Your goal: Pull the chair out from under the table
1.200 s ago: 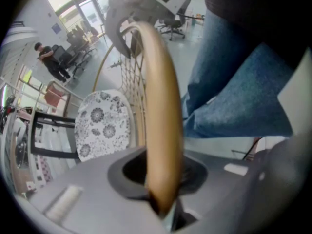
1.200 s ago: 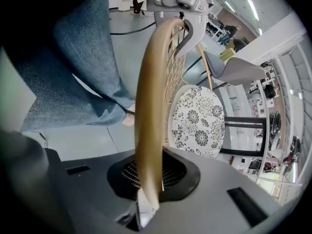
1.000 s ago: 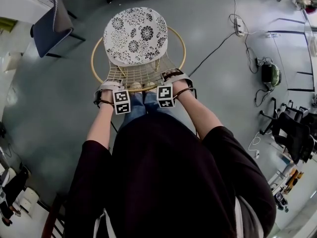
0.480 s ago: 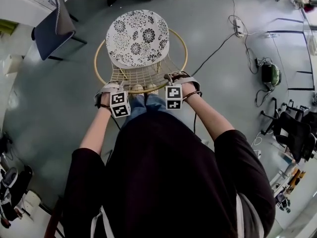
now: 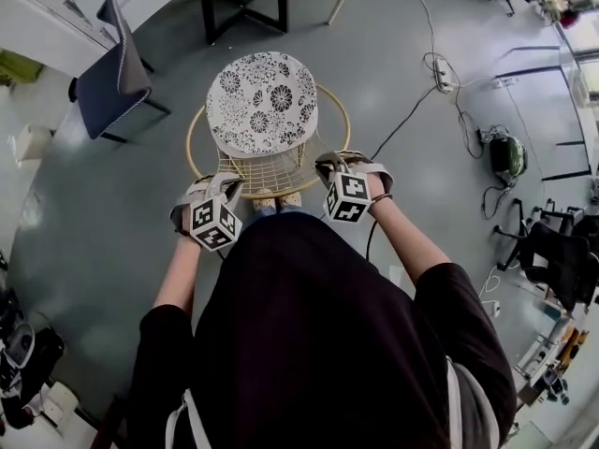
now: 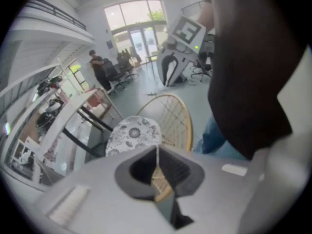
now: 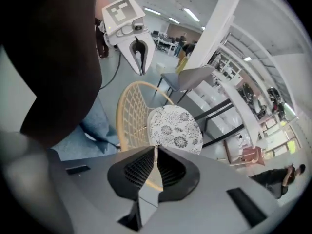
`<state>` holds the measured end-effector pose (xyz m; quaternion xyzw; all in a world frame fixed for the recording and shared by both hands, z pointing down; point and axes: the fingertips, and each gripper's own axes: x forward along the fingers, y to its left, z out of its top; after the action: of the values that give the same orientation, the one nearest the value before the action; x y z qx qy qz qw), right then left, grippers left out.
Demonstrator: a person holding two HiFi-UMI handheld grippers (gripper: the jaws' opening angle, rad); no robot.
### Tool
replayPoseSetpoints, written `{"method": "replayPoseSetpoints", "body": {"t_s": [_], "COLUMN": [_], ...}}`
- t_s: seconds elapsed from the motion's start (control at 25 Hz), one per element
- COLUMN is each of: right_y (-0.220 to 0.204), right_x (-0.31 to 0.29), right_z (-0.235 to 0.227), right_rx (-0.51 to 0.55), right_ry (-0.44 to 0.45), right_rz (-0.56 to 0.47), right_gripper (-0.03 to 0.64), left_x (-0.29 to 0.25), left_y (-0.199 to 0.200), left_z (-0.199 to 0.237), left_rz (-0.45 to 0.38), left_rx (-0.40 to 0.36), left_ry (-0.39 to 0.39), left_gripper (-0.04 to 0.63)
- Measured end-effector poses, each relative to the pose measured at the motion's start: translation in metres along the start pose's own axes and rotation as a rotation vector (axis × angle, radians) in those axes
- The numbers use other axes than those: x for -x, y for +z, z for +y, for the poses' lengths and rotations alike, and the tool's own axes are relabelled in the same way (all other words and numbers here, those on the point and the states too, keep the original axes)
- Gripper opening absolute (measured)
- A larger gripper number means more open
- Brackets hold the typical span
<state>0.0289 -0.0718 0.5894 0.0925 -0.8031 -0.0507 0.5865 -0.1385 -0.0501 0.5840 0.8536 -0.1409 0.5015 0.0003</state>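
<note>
We look down on a wicker chair [image 5: 265, 104] with a round, flower-patterned cushion. It stands on the grey floor just in front of us, clear of the table [image 5: 210, 6] at the far edge. Our left gripper [image 5: 227, 188] and right gripper [image 5: 329, 166] hover over the near rim of its back, one at each side, not touching it. Both pairs of jaws have just been closing and now meet, with nothing between them.

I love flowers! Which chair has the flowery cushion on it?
The round golden wire chair in front of the person: its white cushion has black flowers all over. The dark blue chair off to the side has no flowers.
</note>
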Motion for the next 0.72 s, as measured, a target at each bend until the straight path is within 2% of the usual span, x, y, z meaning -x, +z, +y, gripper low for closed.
{"method": "replayPoseSetpoints", "body": {"t_s": [0.16,0.28,0.52,0.72], "right_y": [0.037,0.070,0.113,0.121], "right_x": [0.036,0.075,0.152,0.199], "right_z": [-0.050,-0.091,-0.147,-0.161], "right_rx": [-0.136,-0.276,-0.593,-0.687], "right_ry": [-0.180,-0.318,-0.514,-0.645], "right_rz": [-0.121,-0.252,-0.529,-0.663], "right_gripper": [0.028,0.025,0.023,0.023], "left_x": [0.025,0.055,0.126,0.173], "left_y": [0.031,0.059,0.103,0.137], "left_z": [0.042,0.081,0.140,0.157], "left_rz": [-0.075,-0.164,-0.405,-0.565], "left_rx": [0.062,0.129,0.427,0.494], "left_ry": [0.138,0.279,0.535,0.646], "left_gripper": [0.008,0.008,0.008,0.008]}}
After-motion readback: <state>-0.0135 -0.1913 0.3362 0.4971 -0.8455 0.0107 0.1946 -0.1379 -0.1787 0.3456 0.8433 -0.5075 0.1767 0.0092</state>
